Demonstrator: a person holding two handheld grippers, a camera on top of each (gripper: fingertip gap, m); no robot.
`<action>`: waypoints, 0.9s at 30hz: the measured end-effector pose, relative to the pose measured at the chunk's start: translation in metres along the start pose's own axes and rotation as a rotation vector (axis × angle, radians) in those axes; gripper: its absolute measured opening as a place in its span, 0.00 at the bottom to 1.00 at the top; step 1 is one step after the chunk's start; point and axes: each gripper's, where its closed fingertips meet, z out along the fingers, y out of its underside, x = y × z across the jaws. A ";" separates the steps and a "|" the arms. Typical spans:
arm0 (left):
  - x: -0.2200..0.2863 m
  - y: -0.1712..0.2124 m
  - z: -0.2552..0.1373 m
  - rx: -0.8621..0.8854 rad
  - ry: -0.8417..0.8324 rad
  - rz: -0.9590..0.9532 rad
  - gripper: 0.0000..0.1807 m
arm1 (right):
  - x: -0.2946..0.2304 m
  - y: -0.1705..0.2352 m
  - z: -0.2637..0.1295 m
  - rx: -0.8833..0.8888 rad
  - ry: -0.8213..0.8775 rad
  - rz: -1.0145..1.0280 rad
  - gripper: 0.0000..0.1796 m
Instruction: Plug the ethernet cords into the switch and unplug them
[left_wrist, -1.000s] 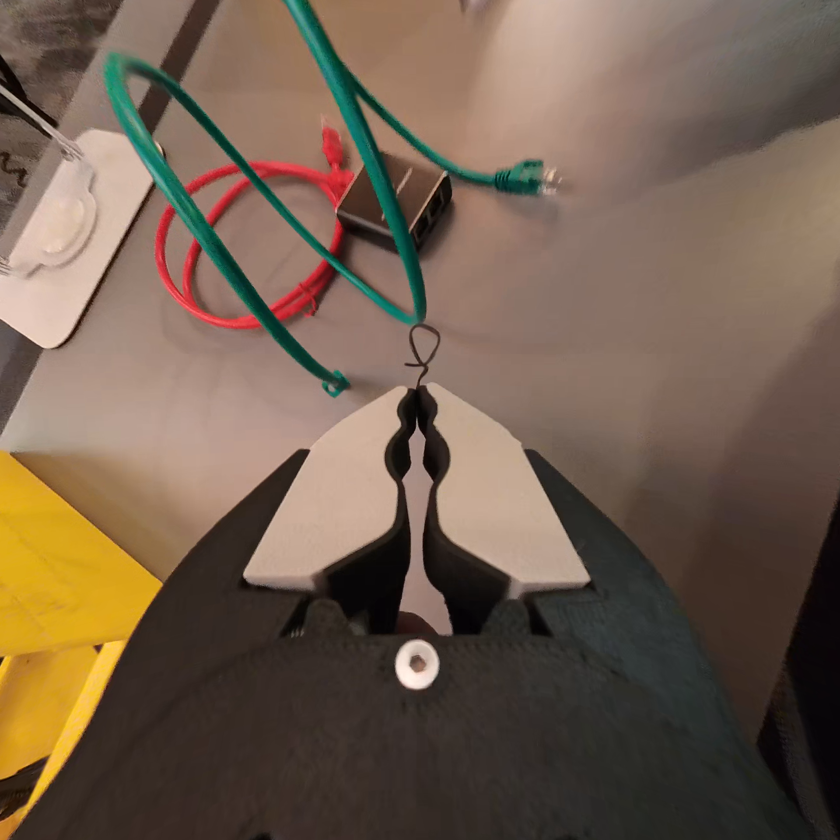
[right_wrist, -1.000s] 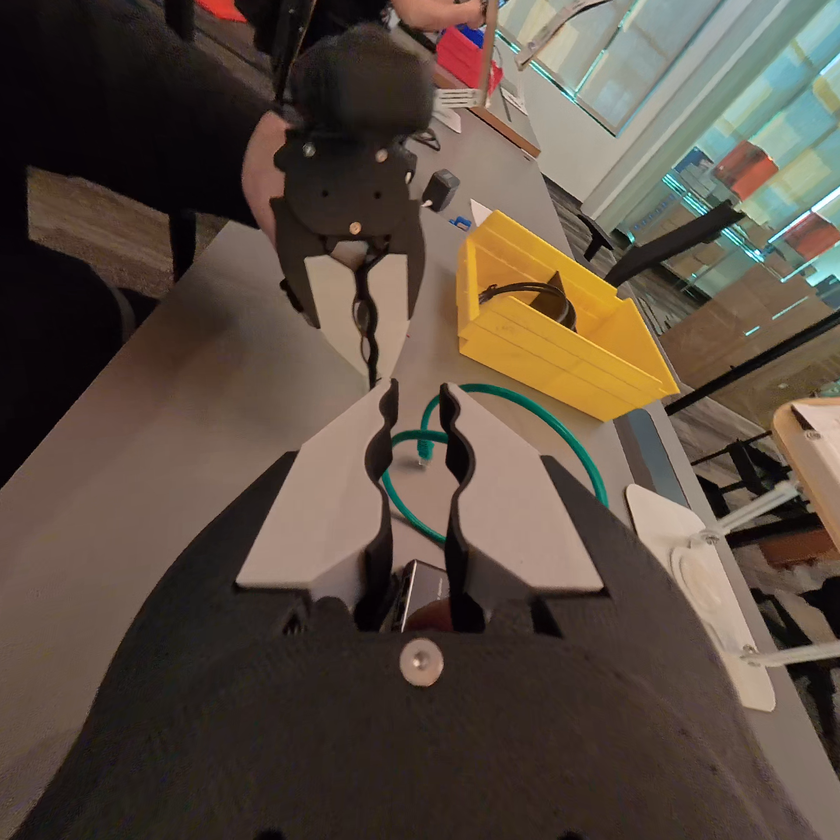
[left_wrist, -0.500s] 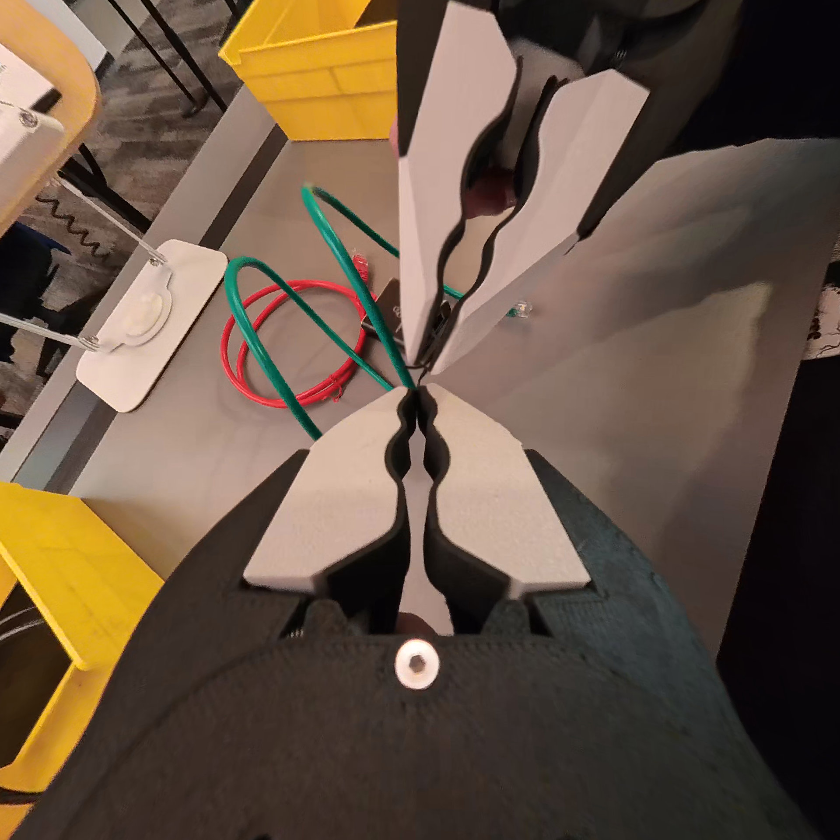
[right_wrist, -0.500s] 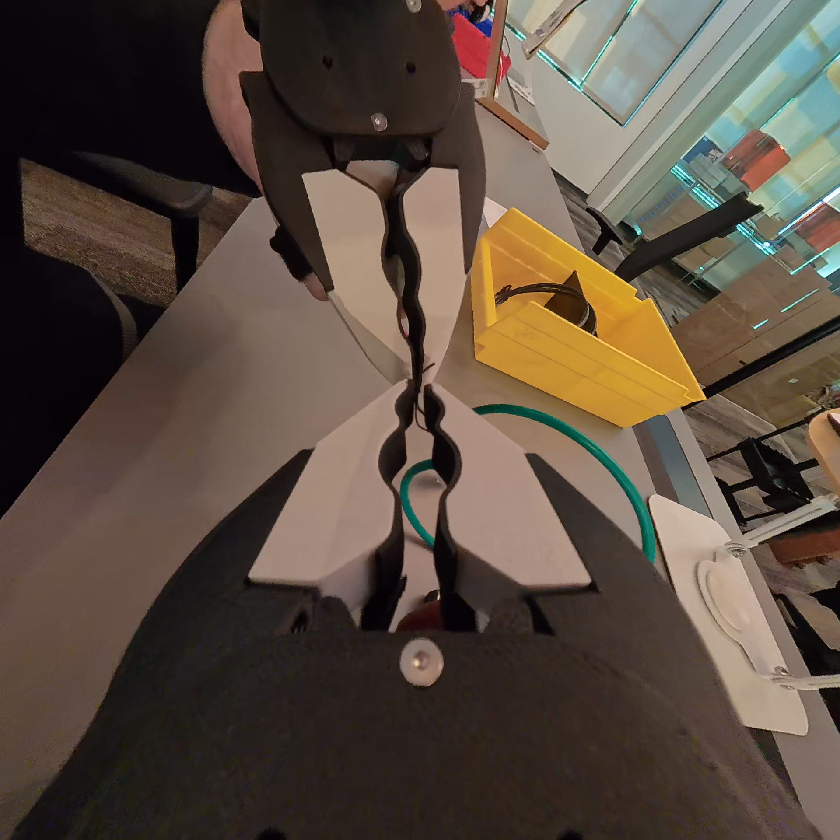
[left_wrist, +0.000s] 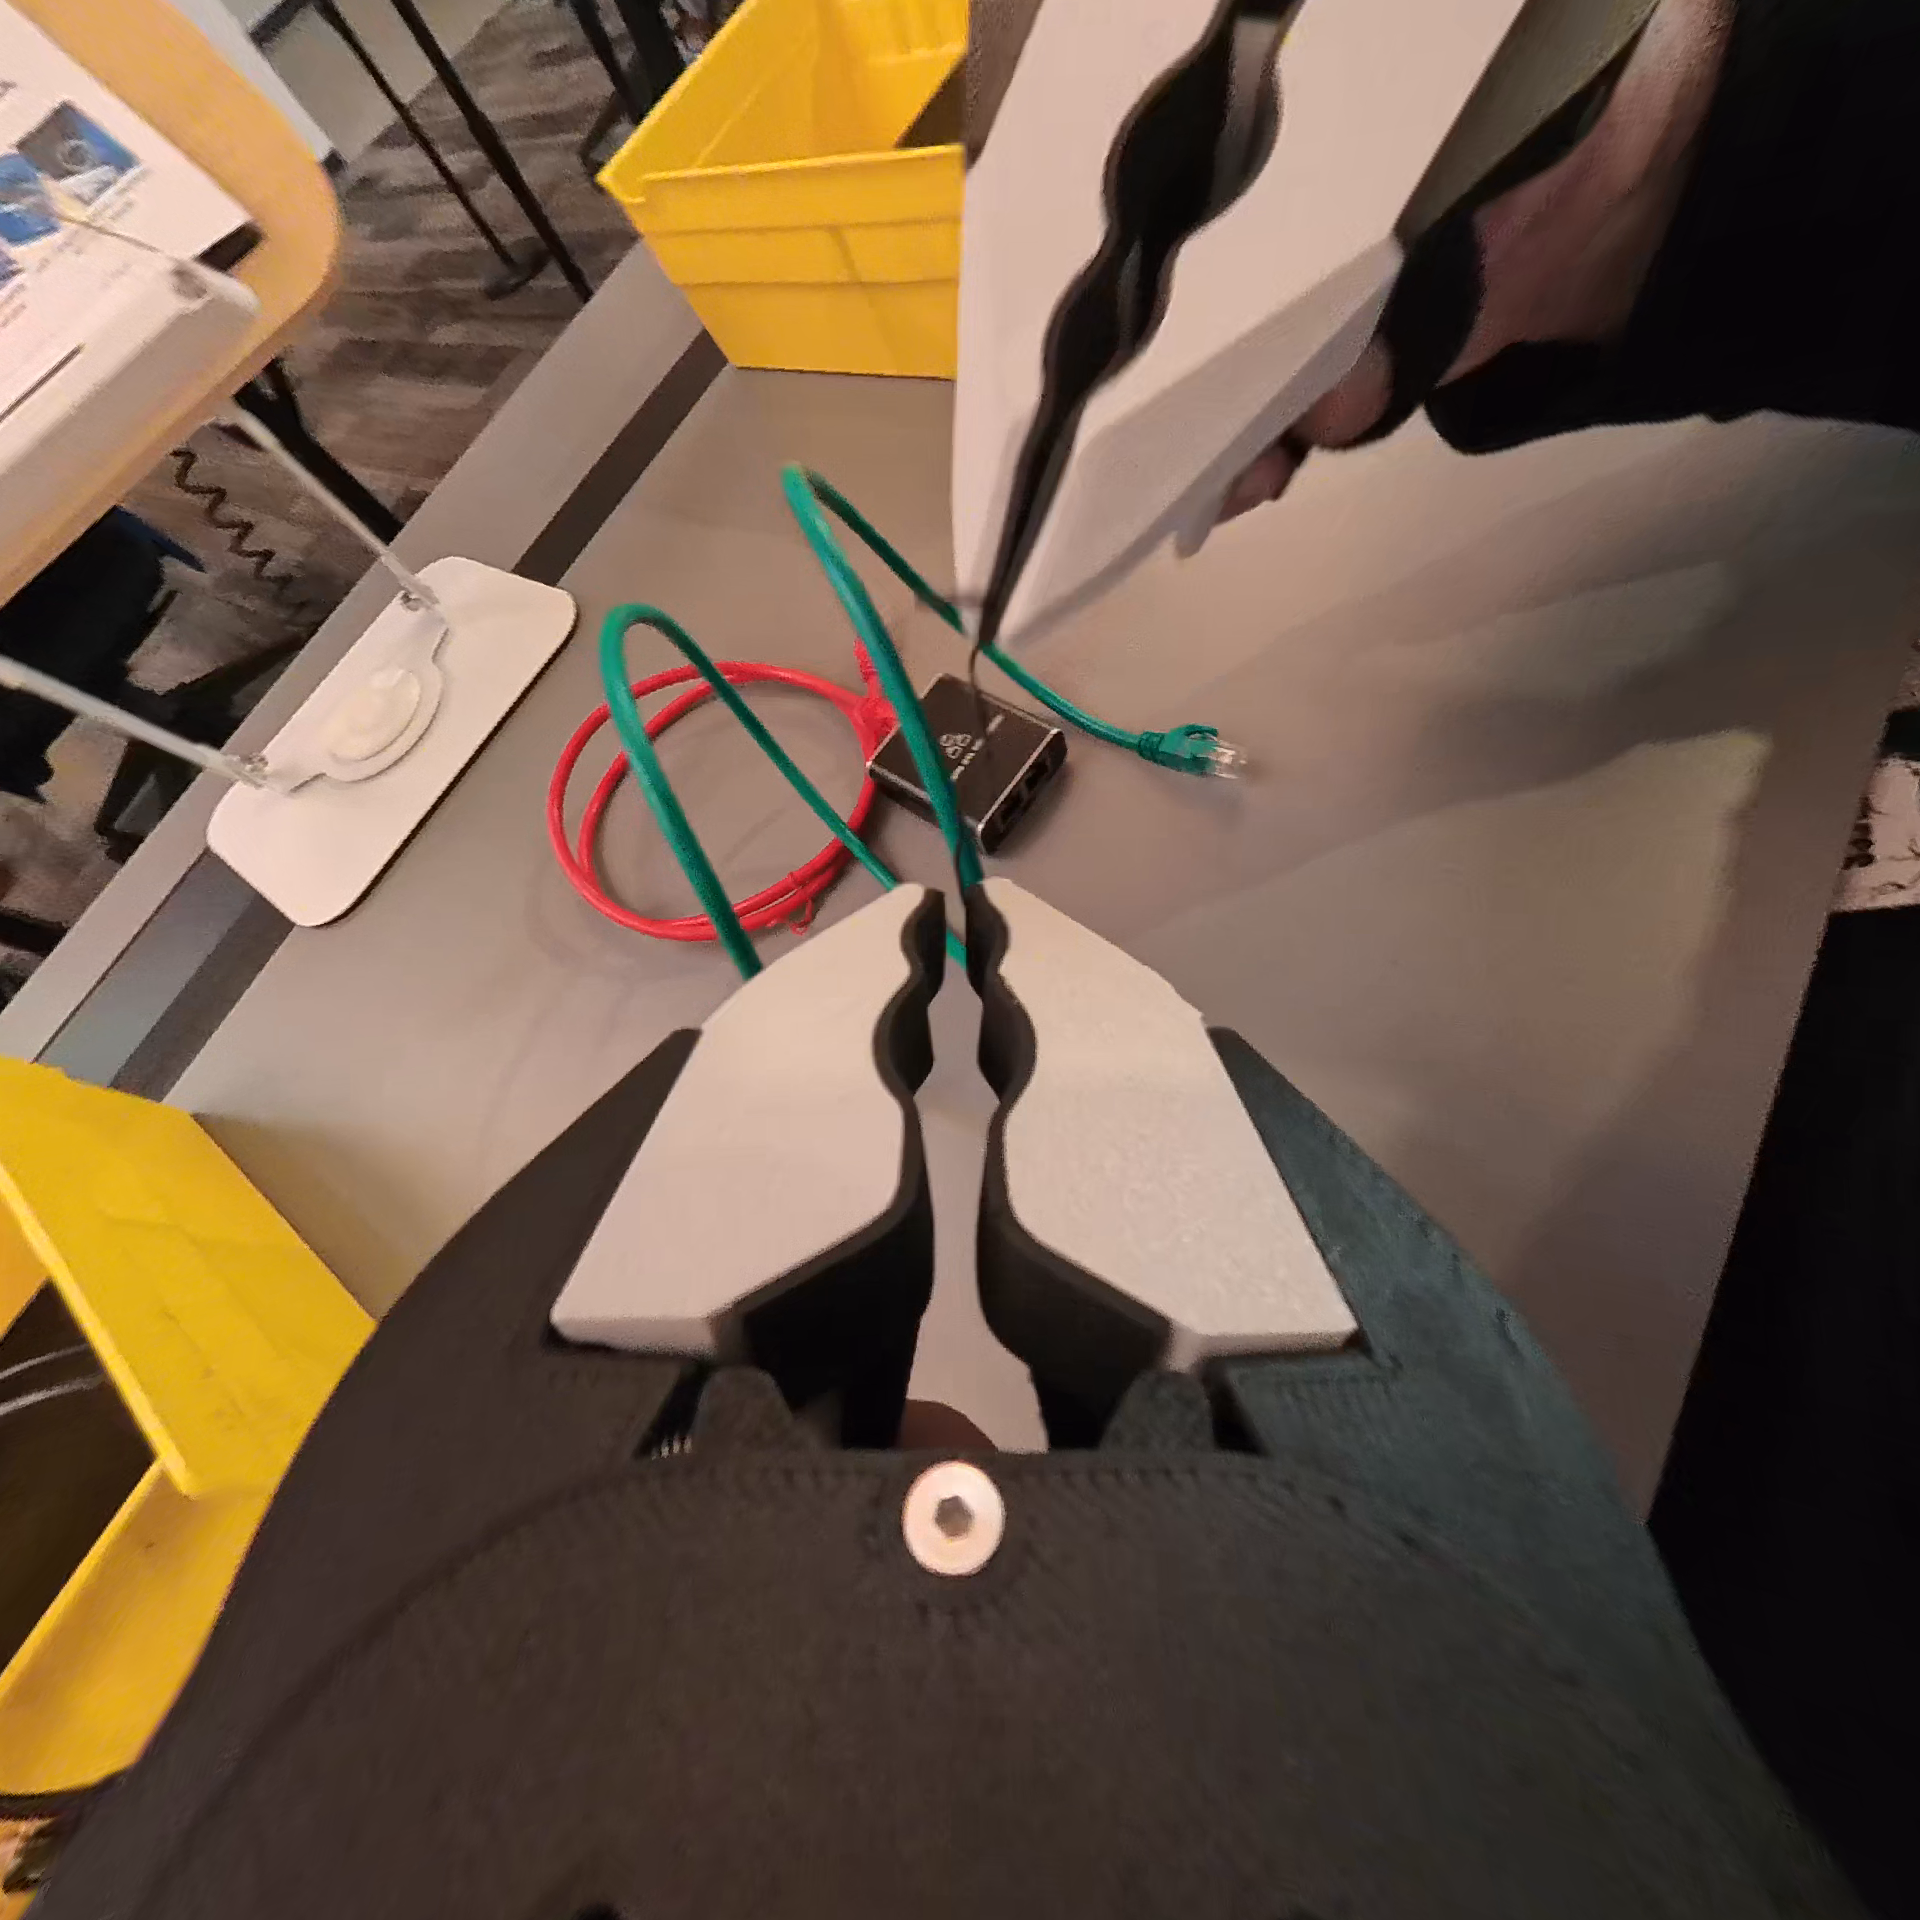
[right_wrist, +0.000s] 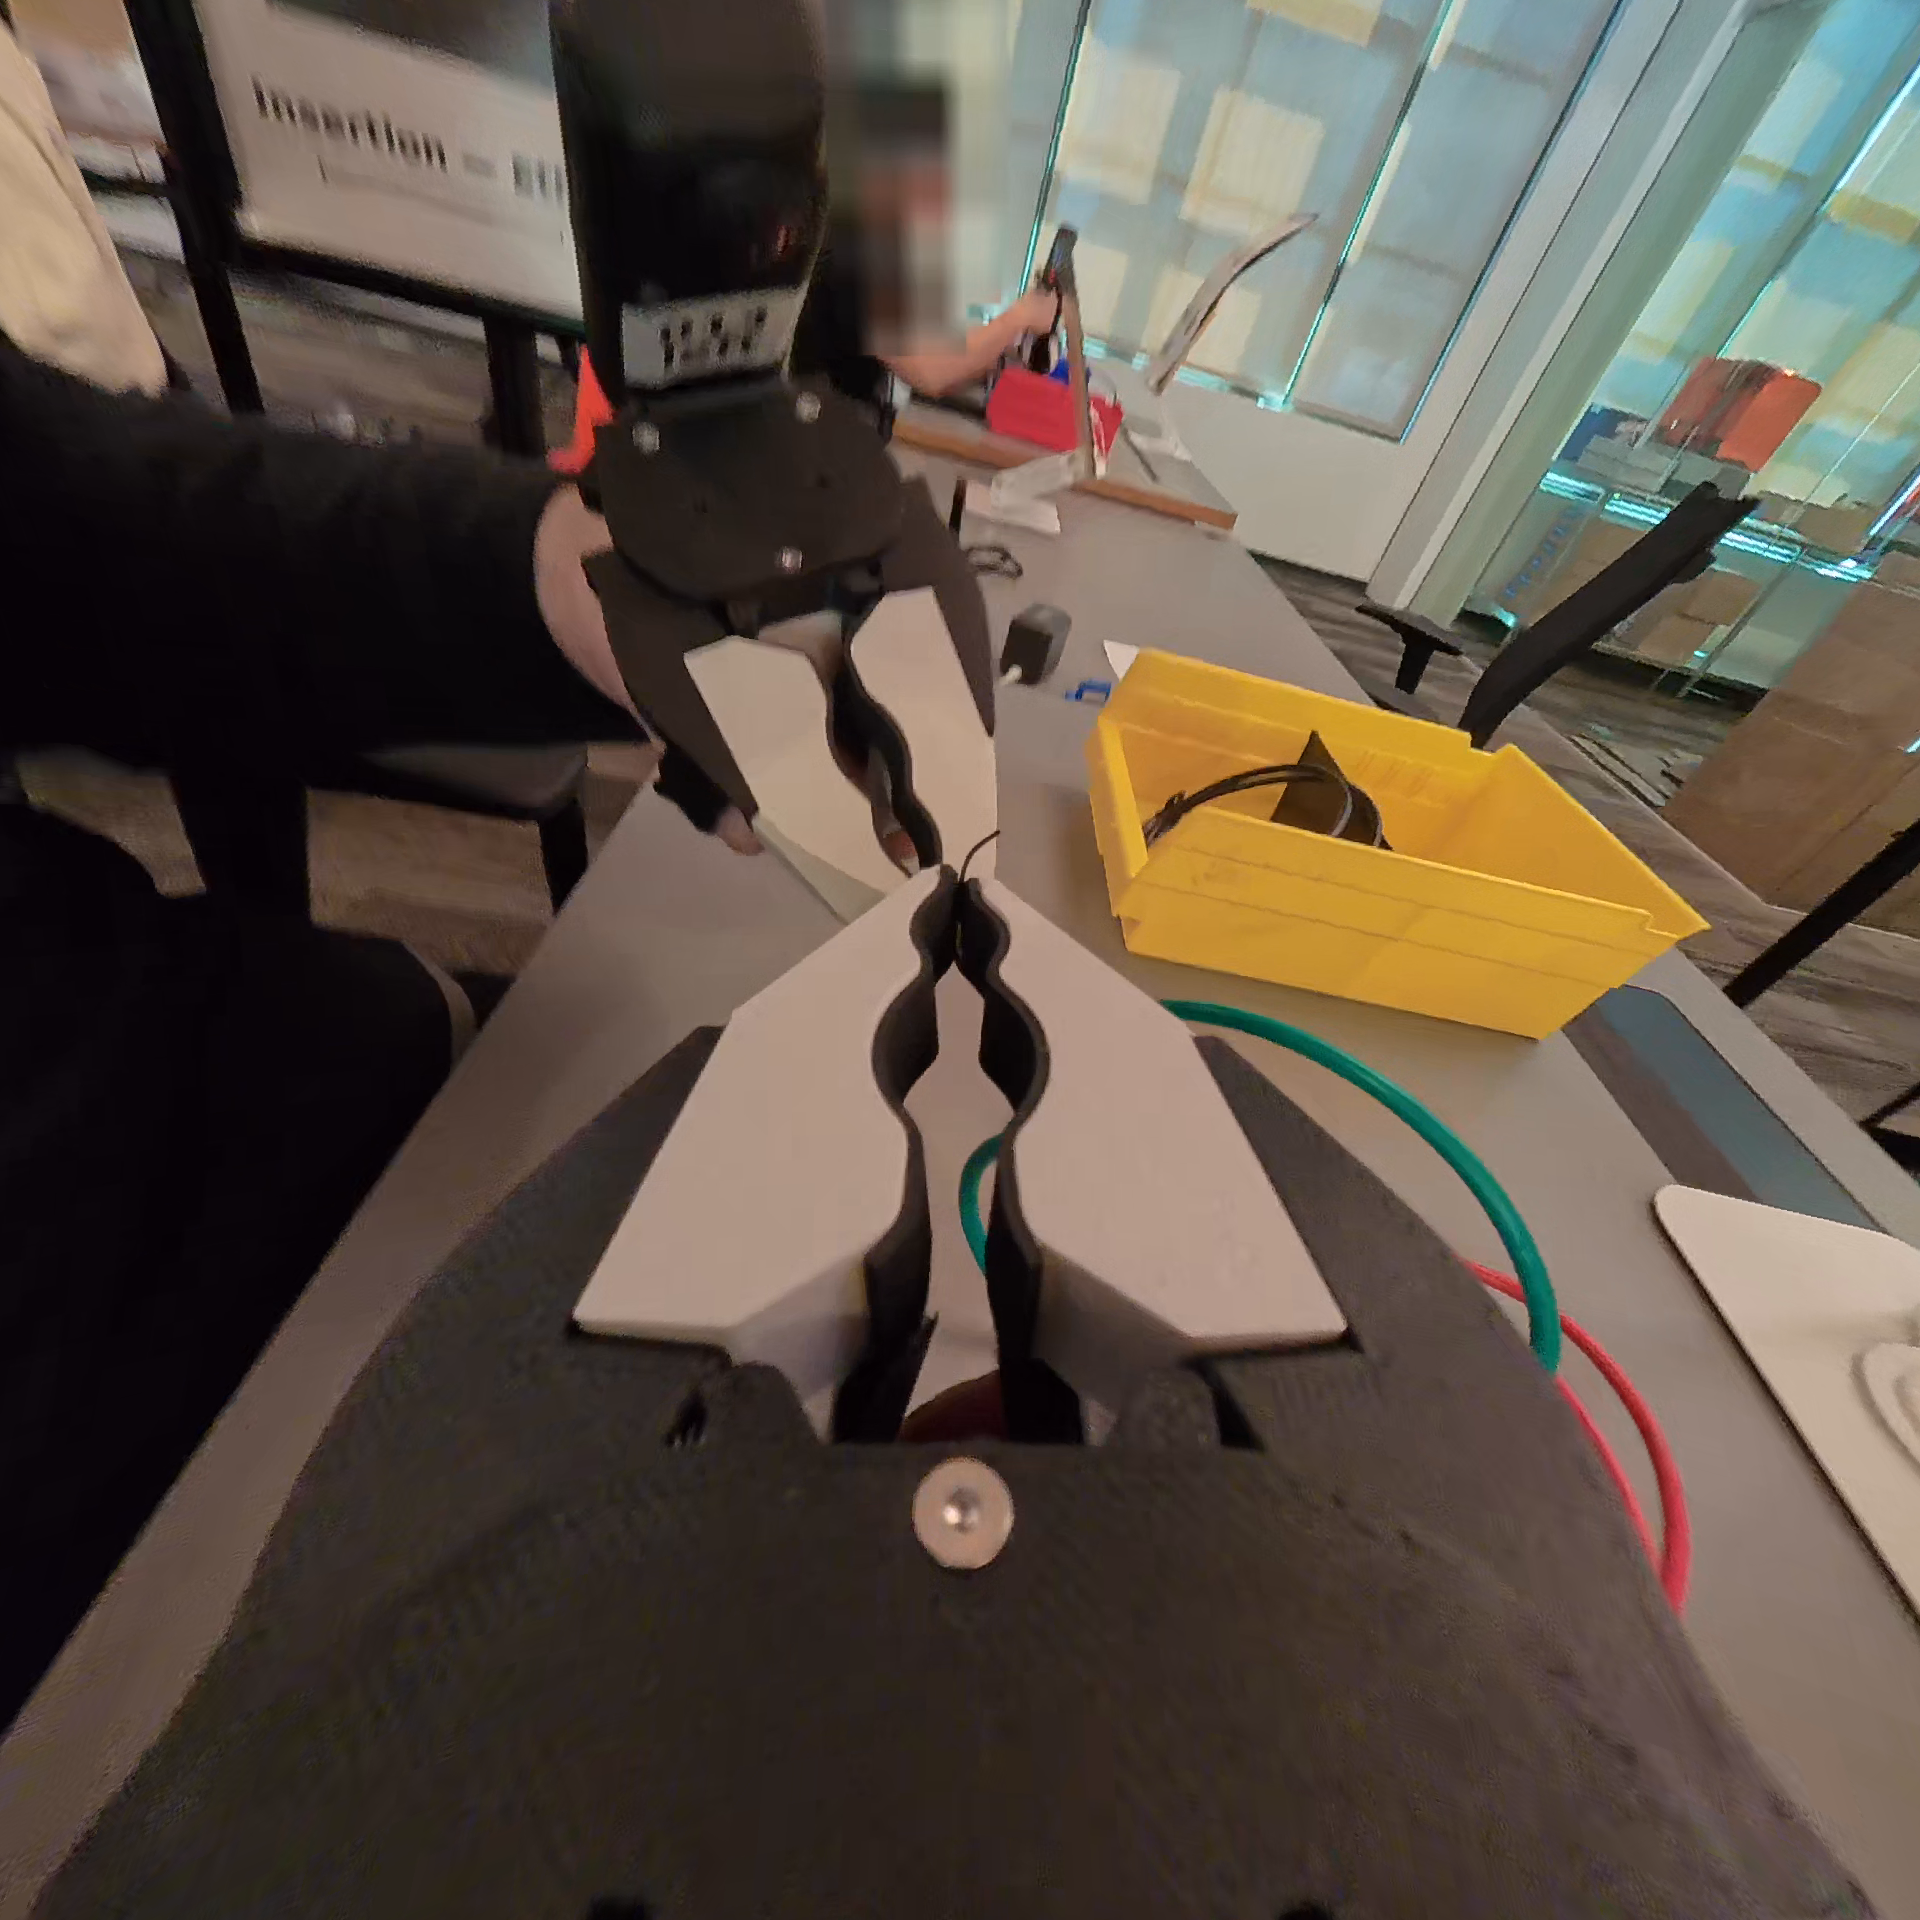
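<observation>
Switch on the worktop just beyond the left gripper, ports bare as far as shown. Green cord looping up toward those jaws, its plug loose beside the switch; red cord coiled just left. Left jaws parted a crack, gripping nothing visible. Right gripper nipped shut on a thin black tie, tips nearly touching the left's. Judged barely begun: cords unbundling, plugging and unplugging both left.
</observation>
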 end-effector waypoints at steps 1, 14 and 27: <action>-0.001 0.001 -0.001 0.012 -0.001 -0.016 0.02 | 0.003 -0.005 -0.003 0.033 0.003 0.031 0.00; -0.003 -0.056 0.001 0.427 -0.036 -0.264 0.21 | 0.049 -0.041 -0.042 0.404 0.028 0.442 0.00; -0.023 -0.098 0.004 0.749 0.101 -0.649 0.08 | 0.044 -0.041 -0.040 0.454 -0.034 0.502 0.00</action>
